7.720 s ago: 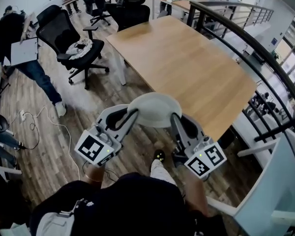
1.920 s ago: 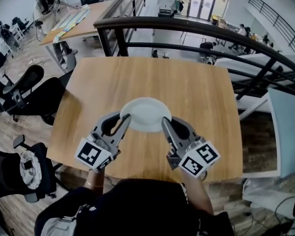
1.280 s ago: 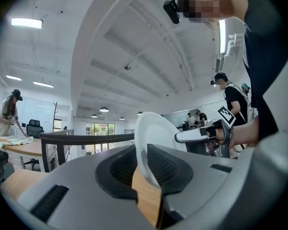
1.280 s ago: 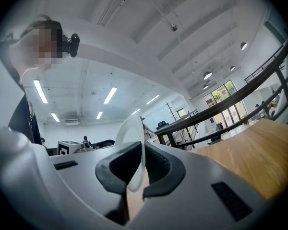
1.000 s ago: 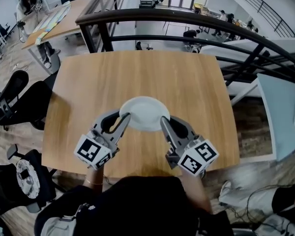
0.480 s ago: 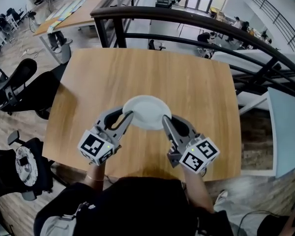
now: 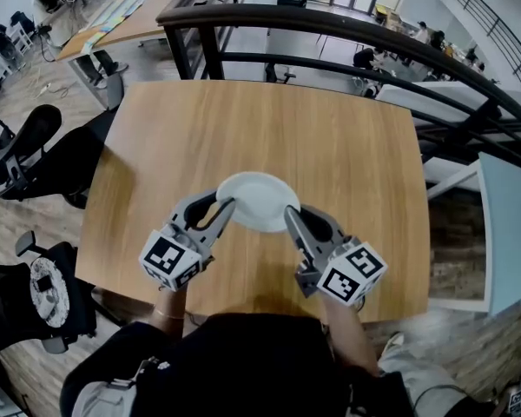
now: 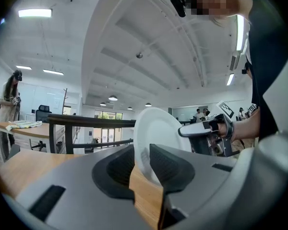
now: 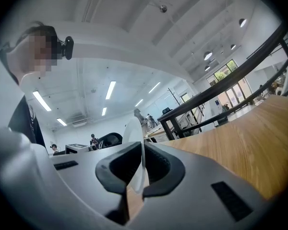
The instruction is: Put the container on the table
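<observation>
A white round container (image 7: 257, 201), shaped like a shallow bowl, hangs just above the near middle of the wooden table (image 7: 347, 155). My left gripper (image 7: 223, 208) is shut on its left rim, and my right gripper (image 7: 290, 217) is shut on its right rim. In the left gripper view the container (image 8: 156, 139) stands edge-on between the dark pads, with the other gripper behind it. In the right gripper view the thin white rim (image 9: 137, 152) is pinched between the pads (image 9: 159, 169). Whether the container touches the table I cannot tell.
A dark metal railing (image 7: 330, 33) curves behind the table's far edge. Black office chairs (image 7: 22, 159) stand to the left on the wood floor. Another table (image 7: 122, 16) with papers lies at the back left. A pale panel (image 7: 508, 233) stands at the right.
Both grippers and the container have sunk a little toward the tabletop and shifted slightly. The grip on both rims is unchanged.
</observation>
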### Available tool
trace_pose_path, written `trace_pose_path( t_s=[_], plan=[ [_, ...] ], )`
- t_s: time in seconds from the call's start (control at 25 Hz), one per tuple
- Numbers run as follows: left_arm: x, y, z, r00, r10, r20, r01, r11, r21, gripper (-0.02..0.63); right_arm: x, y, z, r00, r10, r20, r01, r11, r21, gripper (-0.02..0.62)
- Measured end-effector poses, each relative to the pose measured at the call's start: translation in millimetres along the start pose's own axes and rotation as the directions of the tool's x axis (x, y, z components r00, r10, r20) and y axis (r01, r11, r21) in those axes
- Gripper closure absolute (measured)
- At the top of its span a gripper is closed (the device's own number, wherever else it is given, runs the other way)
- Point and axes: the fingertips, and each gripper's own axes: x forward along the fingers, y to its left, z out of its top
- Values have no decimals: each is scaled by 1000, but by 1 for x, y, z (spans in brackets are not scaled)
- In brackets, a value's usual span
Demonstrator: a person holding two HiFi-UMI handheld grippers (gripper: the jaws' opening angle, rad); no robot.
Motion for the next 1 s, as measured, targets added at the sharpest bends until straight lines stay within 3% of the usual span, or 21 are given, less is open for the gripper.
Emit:
trace_pose_path(
  t_s=[0.72, 1.0],
  plan=[
    [16, 21, -21, 998, 6, -66, -3, 999, 34, 499, 10, -22, -15, 1000, -1, -27, 3, 997, 76, 572],
    [23, 25, -20, 999, -3, -41, 4, 1000, 23, 499, 13, -29, -15, 999, -6, -32, 9, 995, 96, 571]
  ],
)
